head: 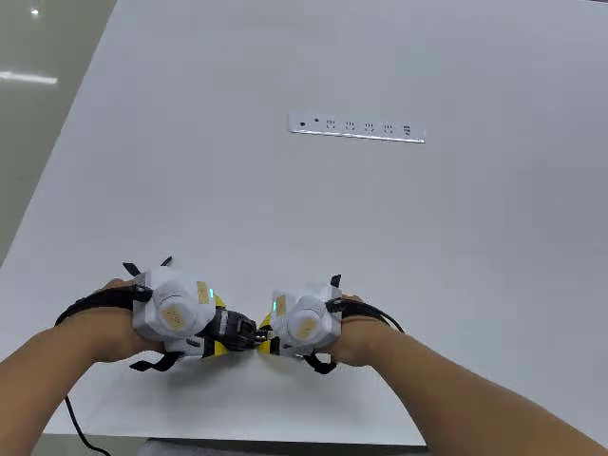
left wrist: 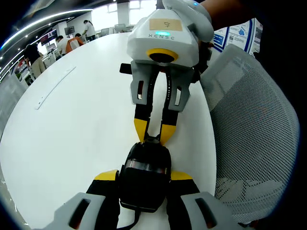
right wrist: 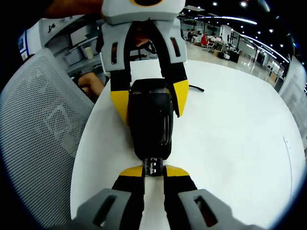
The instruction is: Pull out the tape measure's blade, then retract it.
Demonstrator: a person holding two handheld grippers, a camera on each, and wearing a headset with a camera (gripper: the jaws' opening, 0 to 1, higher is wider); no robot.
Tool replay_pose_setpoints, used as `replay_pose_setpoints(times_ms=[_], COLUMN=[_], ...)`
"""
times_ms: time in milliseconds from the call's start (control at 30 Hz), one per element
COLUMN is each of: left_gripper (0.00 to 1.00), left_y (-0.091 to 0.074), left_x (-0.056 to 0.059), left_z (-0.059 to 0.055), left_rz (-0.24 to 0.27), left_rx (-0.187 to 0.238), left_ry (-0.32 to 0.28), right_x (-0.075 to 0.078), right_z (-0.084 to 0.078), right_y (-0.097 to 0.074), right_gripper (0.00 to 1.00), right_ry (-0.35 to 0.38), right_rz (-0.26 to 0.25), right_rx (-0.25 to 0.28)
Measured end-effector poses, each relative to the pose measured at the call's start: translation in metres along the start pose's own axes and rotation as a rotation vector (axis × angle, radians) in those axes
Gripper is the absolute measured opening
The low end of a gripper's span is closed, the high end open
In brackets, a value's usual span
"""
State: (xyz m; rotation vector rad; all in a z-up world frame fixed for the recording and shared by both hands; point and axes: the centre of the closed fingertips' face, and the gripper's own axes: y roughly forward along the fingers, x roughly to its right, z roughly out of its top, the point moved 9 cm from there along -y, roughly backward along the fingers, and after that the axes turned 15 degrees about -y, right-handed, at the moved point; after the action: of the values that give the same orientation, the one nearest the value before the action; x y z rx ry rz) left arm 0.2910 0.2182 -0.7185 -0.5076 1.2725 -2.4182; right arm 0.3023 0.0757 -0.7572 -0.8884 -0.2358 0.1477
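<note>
A person holds two claws low over the near edge of the white table (head: pixel 380 237), with the tips facing each other. The left claw (left wrist: pixel 144 176) is clamped on the black tape (right wrist: pixel 151 120), with one yellow tip pressed on each side of its case. The right claw (right wrist: pixel 153 171) is pinched together on the end of the blade (right wrist: pixel 152 165), right where it comes out of the case. Just a short bit of blade with tiny marks shows between the case and the right claw, so it seems hardly pulled out, though it is small and hard to see. The tape sits between the two claws. A power strip (head: pixel 356 128) lies well away, farther up the table. A grey mesh chair (left wrist: pixel 254 120) stands beside the table edge
</note>
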Motion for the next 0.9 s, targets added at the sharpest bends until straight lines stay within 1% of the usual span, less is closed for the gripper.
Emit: replay_pose_setpoints(times_ms=[67,267,467,700,900], left_gripper=[0.34,0.34,0.34,0.34,0.34], left_y=[0.000,0.000,0.000,0.000,0.001], left_x=[0.000,0.000,0.000,-0.001,-0.001], left_z=[0.000,0.001,0.000,0.000,-0.001], left_rz=[0.001,-0.004,-0.003,-0.014,-0.010], left_rx=[-0.001,-0.004,-0.006,-0.002,0.000], left_ry=[0.000,-0.004,-0.003,-0.006,-0.002], right_x=[0.000,-0.002,-0.004,-0.006,-0.008], right_z=[-0.003,-0.009,-0.012,-0.018,-0.023], right_y=[-0.002,-0.008,-0.012,-0.017,-0.022], right_gripper=[0.13,0.13,0.13,0.13,0.13], right_ry=[-0.002,0.023,0.031,0.054,0.075], right_rz=[-0.002,-0.011,-0.011,-0.015,-0.019], right_rx=[0.000,0.008,0.003,-0.004,-0.005])
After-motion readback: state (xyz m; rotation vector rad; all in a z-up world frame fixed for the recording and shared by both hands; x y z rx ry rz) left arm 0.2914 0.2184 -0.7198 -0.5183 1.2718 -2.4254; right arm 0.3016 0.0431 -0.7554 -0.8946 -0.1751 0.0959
